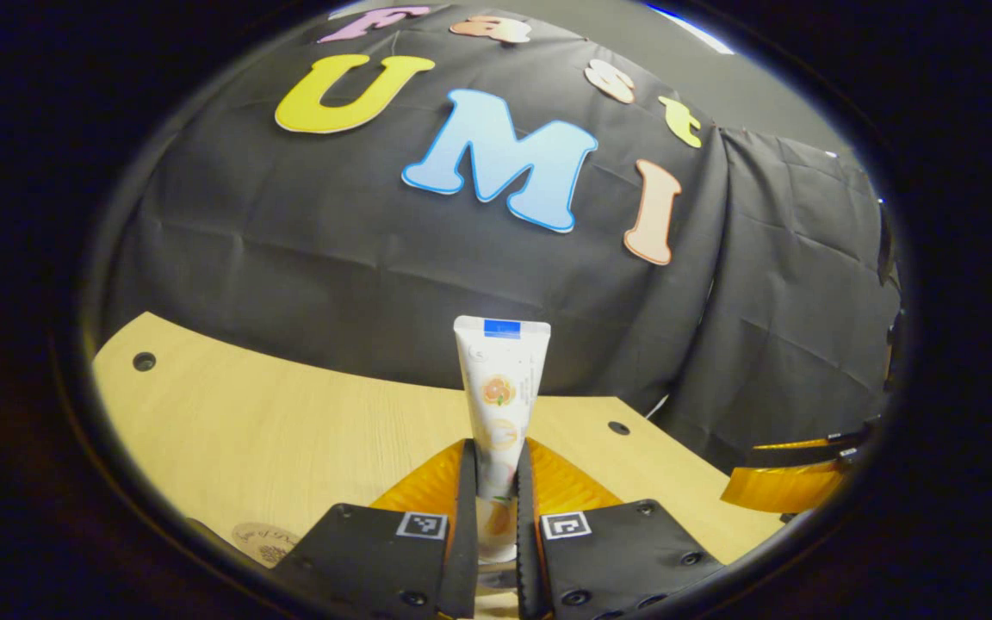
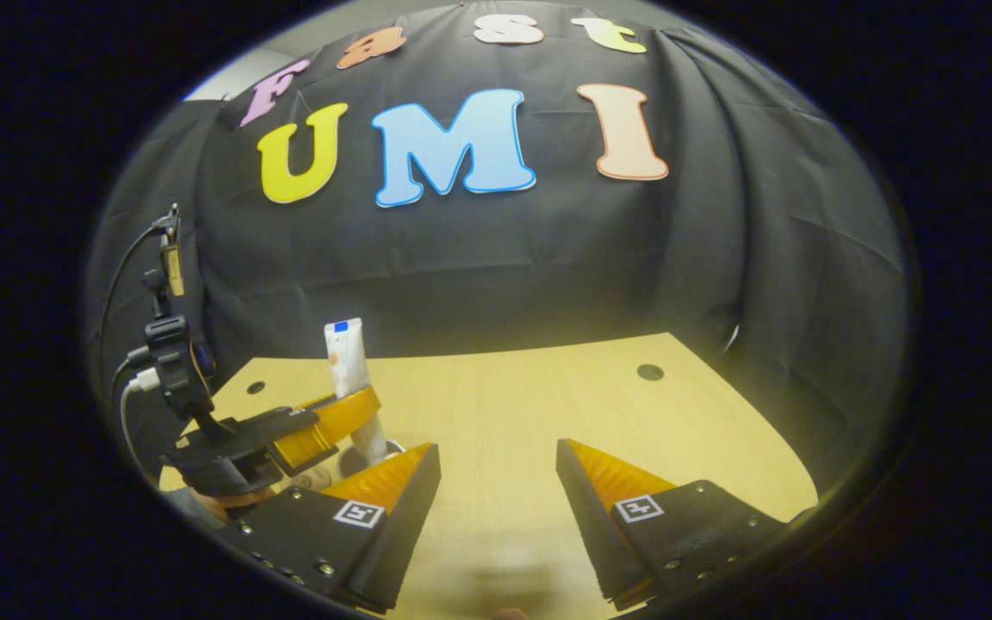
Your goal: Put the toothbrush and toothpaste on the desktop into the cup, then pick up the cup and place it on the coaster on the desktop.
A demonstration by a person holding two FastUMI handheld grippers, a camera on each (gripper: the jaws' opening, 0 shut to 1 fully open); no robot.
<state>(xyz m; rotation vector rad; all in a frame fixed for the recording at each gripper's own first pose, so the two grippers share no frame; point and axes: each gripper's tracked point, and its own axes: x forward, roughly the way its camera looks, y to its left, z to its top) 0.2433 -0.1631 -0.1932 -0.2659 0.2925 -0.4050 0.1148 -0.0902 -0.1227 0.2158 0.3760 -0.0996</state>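
- The left gripper point(image 1: 496, 482) is clamping the toothpaste point(image 1: 500, 379) between both fingers, its jaws nearly closed on the tube's lower half.
- The tube is standing upright, crimped end up, rising well above the fingertips against the black cloth wall point(image 1: 289, 258).
- In the left gripper view, the tube's lower end is dipping toward something pale between the fingers; it is too hidden to tell what it is.
- A round coaster point(image 1: 265, 542) is lying on the desk point(image 1: 272, 430), low and to the left of the fingers.
- The right gripper point(image 2: 496, 482) is hanging wide open over the bare desk point(image 2: 505, 405), holding nothing.
- In the right gripper view, the left gripper point(image 2: 350, 413) is showing at the left, gripping the tube point(image 2: 350, 362) just above a dark round rim point(image 2: 367, 452) that is partly hidden behind the right gripper's finger; whether the tube is touching it cannot be told.
- The right gripper's orange finger point(image 1: 793, 486) is peeking in at the right edge of the left gripper view.
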